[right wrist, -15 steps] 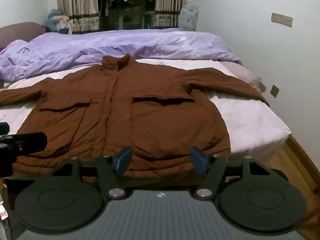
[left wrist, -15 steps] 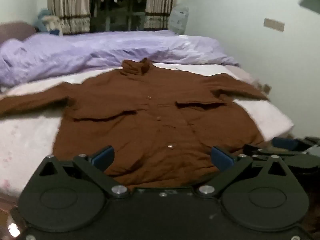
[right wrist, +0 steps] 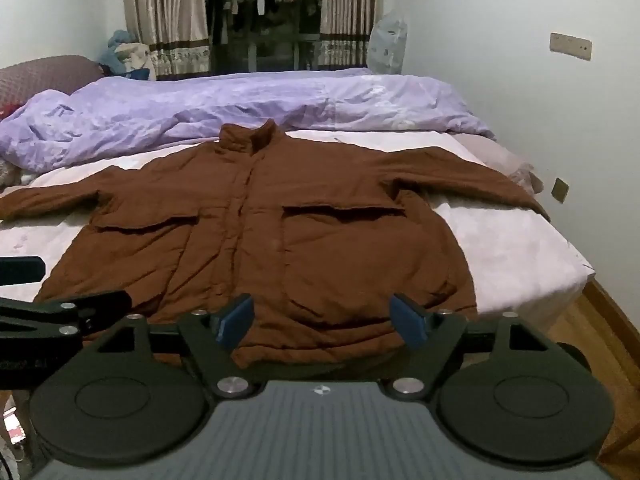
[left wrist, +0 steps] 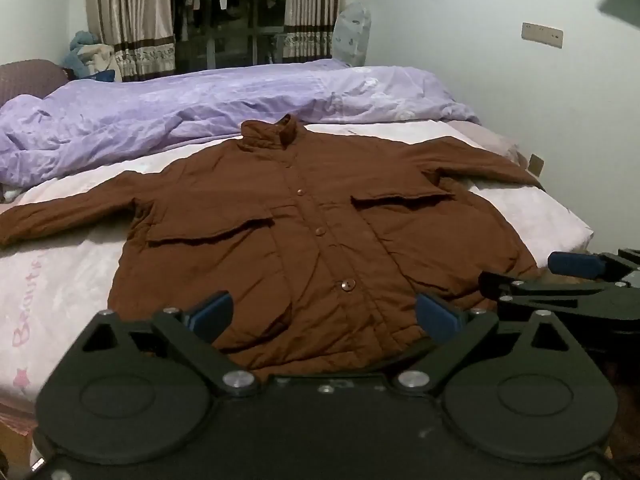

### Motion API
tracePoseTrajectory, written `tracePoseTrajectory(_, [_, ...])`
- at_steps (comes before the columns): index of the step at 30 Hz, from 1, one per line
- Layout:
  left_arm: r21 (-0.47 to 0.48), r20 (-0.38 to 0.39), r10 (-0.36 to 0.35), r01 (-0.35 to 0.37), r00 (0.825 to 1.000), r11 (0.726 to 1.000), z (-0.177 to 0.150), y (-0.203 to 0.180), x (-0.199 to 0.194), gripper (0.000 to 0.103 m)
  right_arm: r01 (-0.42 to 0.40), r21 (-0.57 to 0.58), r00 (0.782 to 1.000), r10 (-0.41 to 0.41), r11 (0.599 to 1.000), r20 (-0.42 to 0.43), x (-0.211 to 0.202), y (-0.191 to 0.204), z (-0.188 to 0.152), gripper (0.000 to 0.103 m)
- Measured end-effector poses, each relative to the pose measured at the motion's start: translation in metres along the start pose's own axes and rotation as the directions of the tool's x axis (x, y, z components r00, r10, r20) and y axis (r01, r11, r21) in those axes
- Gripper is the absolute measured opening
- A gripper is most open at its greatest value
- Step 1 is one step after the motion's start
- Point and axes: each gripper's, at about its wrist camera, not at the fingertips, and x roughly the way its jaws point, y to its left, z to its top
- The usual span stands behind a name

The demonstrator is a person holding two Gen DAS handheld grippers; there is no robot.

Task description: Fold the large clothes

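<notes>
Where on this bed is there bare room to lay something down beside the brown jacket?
Bare white sheet lies between the brown jacket and the bed's right edge, below its sleeve. Another patch lies under the other sleeve, left of the body. The far half is crowded by the purple duvet.

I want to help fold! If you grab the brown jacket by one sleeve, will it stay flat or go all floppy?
Probably floppy: the brown jacket lies limp and creased on the bed. It looks padded, so likely bulky yet fairly light. The far sleeve would probably trail behind.
</notes>
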Motion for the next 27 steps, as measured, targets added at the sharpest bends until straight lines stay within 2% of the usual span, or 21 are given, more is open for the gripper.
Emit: tracePoseTrajectory(27, [0.013, 0.006, 0.044, -0.044, 0.999, 0.999, -0.0029, 0.0085, 0.0019, 0.103, -0.016, -0.009, 1.000, 0.016, 1.000, 0.001, -0.0027, 0.0067, -0.0017, 0.092])
